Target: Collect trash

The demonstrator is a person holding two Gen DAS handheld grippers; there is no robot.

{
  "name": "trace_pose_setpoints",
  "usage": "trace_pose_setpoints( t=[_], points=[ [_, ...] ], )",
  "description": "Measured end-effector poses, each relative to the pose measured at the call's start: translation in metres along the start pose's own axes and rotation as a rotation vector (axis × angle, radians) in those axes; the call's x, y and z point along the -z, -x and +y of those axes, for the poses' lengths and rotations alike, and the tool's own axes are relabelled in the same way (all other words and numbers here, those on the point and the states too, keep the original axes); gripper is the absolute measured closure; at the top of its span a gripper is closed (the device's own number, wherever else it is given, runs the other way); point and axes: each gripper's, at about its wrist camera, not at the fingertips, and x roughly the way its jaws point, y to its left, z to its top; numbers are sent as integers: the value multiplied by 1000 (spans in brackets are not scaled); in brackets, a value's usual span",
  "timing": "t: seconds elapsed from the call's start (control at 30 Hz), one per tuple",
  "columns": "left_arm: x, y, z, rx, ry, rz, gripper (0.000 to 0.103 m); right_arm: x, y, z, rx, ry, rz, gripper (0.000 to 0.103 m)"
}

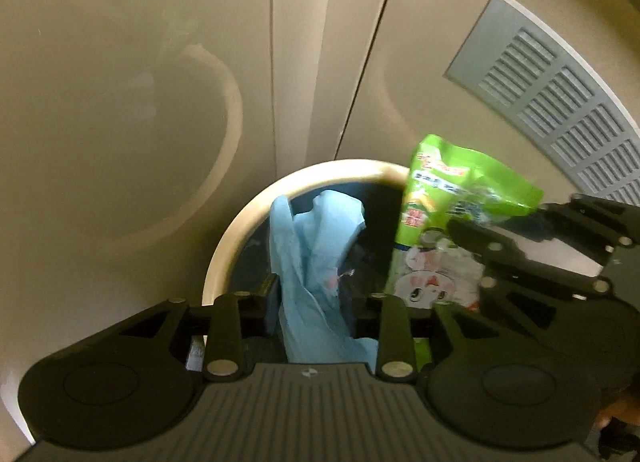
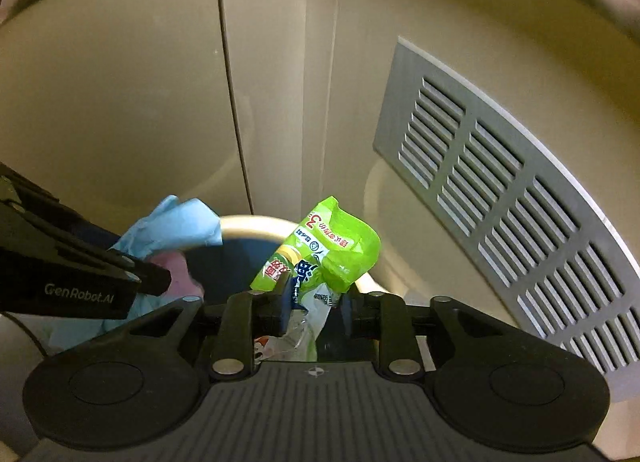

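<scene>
A round bin with a cream rim [image 1: 240,230] and dark inside sits below both grippers. My left gripper [image 1: 316,298] stands open over it, and a crumpled light-blue wrapper [image 1: 312,246] hangs between its fingers, down into the bin. It brushes the left finger and stands clear of the right one. My right gripper [image 2: 316,302] is open too. A green snack packet [image 2: 336,242] stands between its fingers above the bin rim [image 2: 256,222], leaning on the left pad. In the left wrist view the green packet [image 1: 440,198] shows ahead of the right gripper [image 1: 520,254]. The blue wrapper [image 2: 176,226] and left gripper [image 2: 152,278] appear at left in the right wrist view.
Beige wall panels with vertical seams rise right behind the bin. A grey slotted vent grille [image 2: 520,202] is set into the wall at the right, also seen as the vent grille [image 1: 560,102]. The two grippers are close side by side over the bin.
</scene>
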Motion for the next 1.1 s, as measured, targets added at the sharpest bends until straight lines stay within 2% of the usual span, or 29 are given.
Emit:
trace_pose_setpoints(
  t=[0.03, 0.07, 0.1, 0.17, 0.23, 0.3, 0.43, 0.6, 0.67, 0.8, 1.1],
  points=[
    [-1, -4, -1, -6, 6, 17, 37, 1, -2, -2, 0, -9, 13, 69],
    [-1, -6, -1, -14, 15, 28, 16, 1, -3, -2, 4, -20, 26, 61],
    [0, -6, -1, -38, 23, 27, 8, 2, -4, -4, 18, -35, 35, 58],
    [3, -3, -2, -46, 22, 20, 1, 0, -3, -8, 19, -60, 48, 52],
    [4, 6, -2, -50, 25, 17, 0, -2, 3, -10, 13, -68, 44, 49],
    [5, 19, 0, -50, 23, -2, 0, -4, 14, -10, 12, -61, 27, 38],
    [11, 58, 5, -68, 47, -58, 0, -5, 52, -8, 9, -70, -4, 32],
    [37, 99, 14, -84, 84, -128, 0, 1, 104, -3, -40, -59, -28, 15],
    [50, 104, 12, -82, 60, -140, 0, 7, 122, 0, -40, -34, -60, 13],
    [62, 98, 4, -100, 0, -86, 0, 19, 138, 7, -18, 21, -69, 12],
    [78, 128, -8, -126, -67, -196, 0, 31, 164, 11, 26, 27, -120, 12]
  ],
)
